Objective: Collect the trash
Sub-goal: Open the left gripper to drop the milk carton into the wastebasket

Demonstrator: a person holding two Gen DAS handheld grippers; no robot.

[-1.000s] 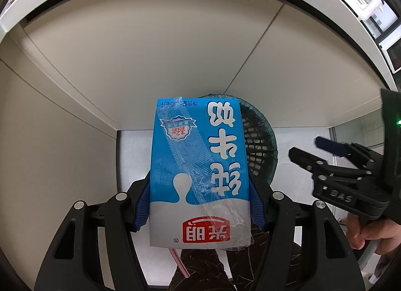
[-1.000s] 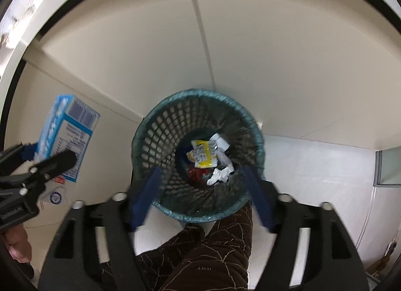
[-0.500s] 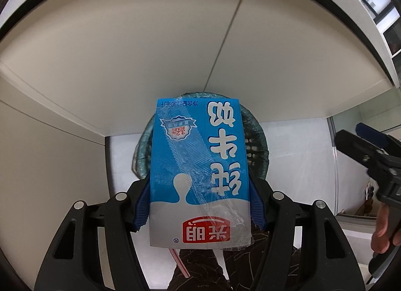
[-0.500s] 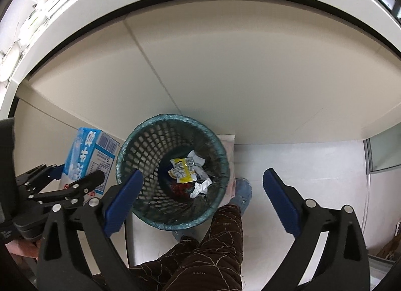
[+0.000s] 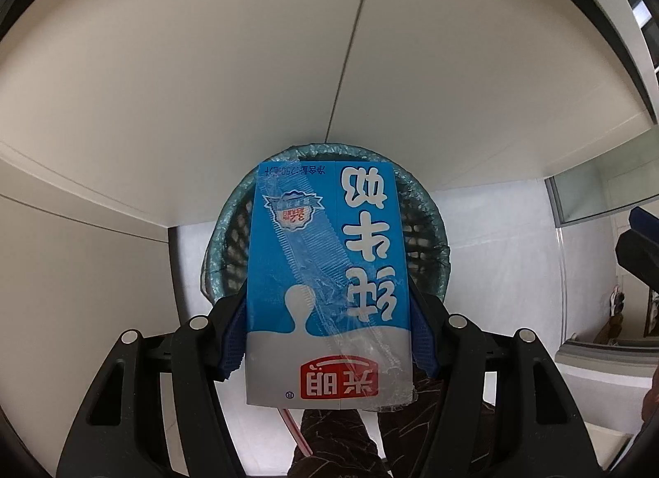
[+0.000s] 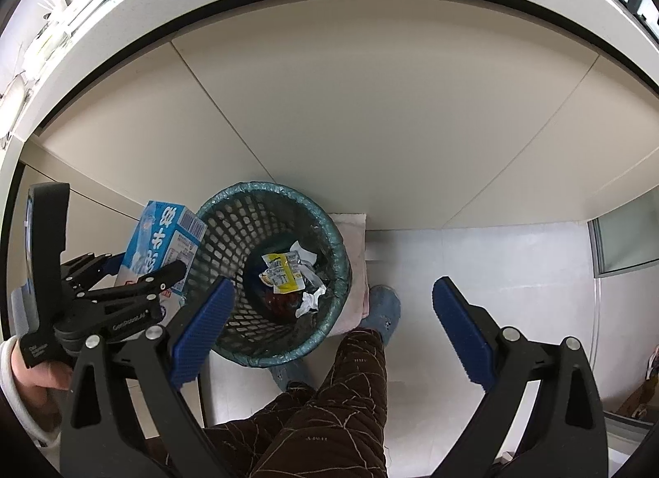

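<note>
We see the milk carton [image 5: 329, 280] hiding most of the trash basket [image 5: 428, 230] below it, our left tool [image 5: 327, 338] clamped on its sides, our right tool [image 6: 329, 325] just spread wide, empty

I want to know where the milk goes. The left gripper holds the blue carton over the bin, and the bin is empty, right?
Not quite: the bin is not empty. The right wrist view shows wrappers at its bottom. The left gripper does hold the blue carton over the bin.
</note>
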